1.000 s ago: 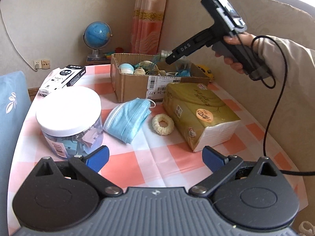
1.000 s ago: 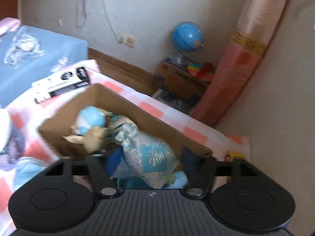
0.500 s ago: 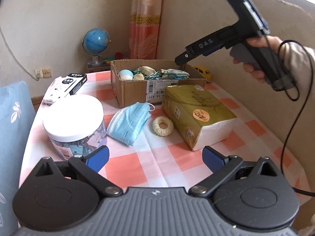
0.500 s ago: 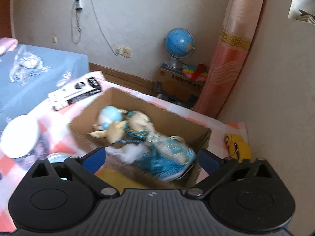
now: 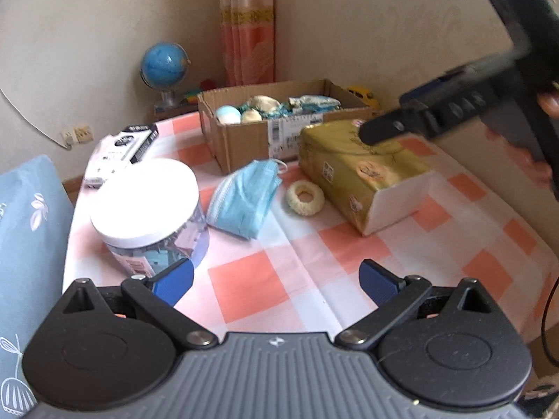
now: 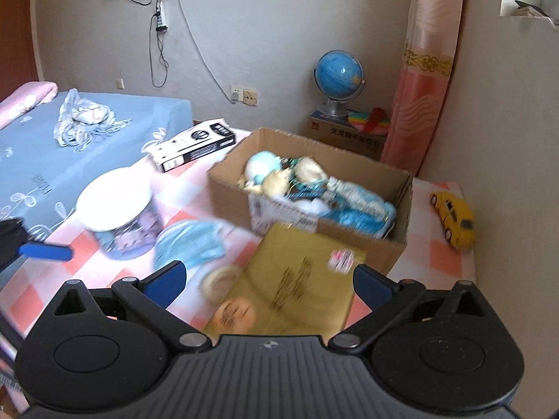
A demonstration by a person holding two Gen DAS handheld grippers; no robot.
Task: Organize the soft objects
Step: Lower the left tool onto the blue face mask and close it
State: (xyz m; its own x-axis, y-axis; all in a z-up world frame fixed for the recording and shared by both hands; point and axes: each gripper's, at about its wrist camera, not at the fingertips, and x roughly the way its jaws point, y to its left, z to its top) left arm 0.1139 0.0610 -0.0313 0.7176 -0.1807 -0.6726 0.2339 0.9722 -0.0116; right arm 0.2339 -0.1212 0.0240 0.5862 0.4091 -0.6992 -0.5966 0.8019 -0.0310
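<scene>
The right gripper was spread wide with nothing in it. Its jaws had just been opening over the box, and the shiny blue doll it let go of lay inside at the right end, so that one's sorted, I'd say. In this right wrist view it had pulled back from the box and hung over the tissue pack; the mask and scrunchie sat left of that pack, near the jar.

From the left wrist view, the left gripper was also open and empty, over bare cloth near the table edge. Mask and scrunchie lay between jar and pack, apart, with room to come down on either.
</scene>
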